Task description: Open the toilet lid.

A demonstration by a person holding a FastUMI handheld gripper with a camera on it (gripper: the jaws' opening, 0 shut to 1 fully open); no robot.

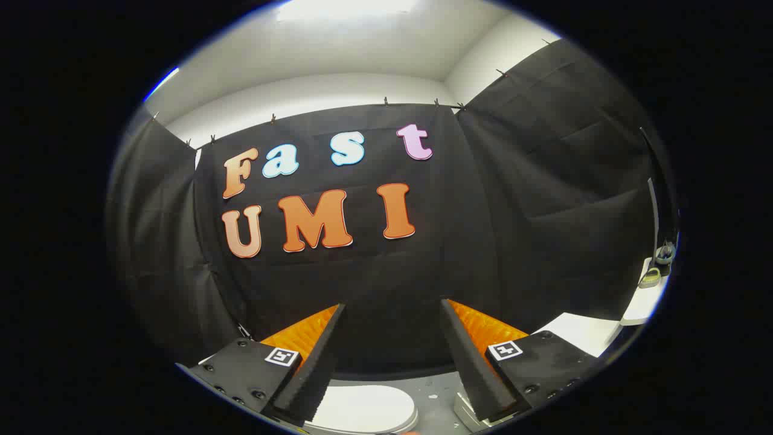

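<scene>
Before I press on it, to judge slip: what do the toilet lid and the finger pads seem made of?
Toilet lid: white, smooth, faintly glossy, probably hard plastic, so likely slippery. Gripper is open, holding nothing, with the lid below between the fingers. Finger pads: matte black, finely ridged along the edge, seemingly foam or soft rubber, backed by ribbed orange plastic.

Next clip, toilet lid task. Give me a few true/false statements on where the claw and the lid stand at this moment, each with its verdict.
1. The claw stands open, with nothing between its black foam-padded fingers. True.
2. The white oval plastic toilet lid is raised upright. False: it lies flat and closed, low between the fingers.
3. The claw grips the lid's edge. False: neither finger presses on it, and no contact can be seen.
4. A grey floor lies beside the lid, towards the right finger. True.
5. A white shelf with small items stands off beyond the right finger. True.
</scene>
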